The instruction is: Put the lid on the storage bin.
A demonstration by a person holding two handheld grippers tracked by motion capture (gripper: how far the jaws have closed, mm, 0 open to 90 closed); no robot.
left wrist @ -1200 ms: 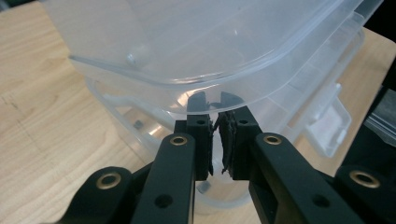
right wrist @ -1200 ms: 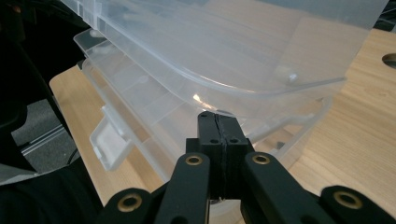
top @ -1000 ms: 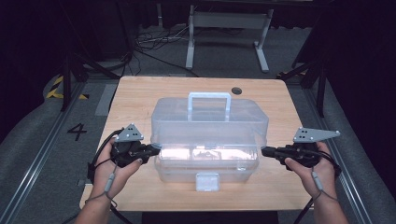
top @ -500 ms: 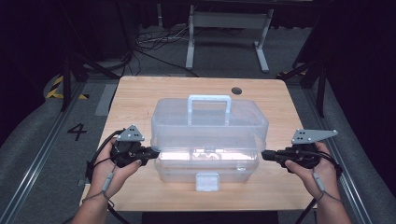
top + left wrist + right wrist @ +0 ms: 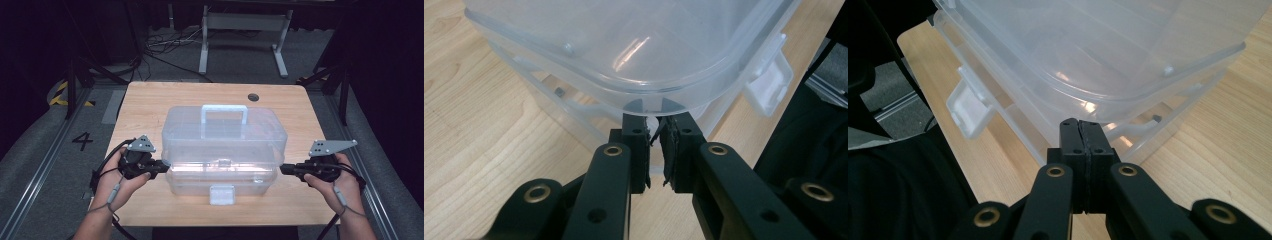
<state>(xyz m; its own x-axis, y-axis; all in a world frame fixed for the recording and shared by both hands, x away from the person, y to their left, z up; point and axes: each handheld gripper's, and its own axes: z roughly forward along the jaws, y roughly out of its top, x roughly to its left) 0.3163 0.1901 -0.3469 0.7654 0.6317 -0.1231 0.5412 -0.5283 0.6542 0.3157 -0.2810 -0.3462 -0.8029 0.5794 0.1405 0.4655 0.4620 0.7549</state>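
Left gripper (image 5: 655,131): nearly clenched at box (image 5: 224,145) left end, unmoved.
Right gripper (image 5: 1081,131): clenched, right end.
Lid (image 5: 225,122): unchanged; lift pending.

A clear plastic box (image 5: 224,150) with a handle on its lid stands in the middle of the wooden table (image 5: 150,100). The left gripper (image 5: 161,165) touches its left end at lower left, and the right gripper (image 5: 286,169) touches its right end.
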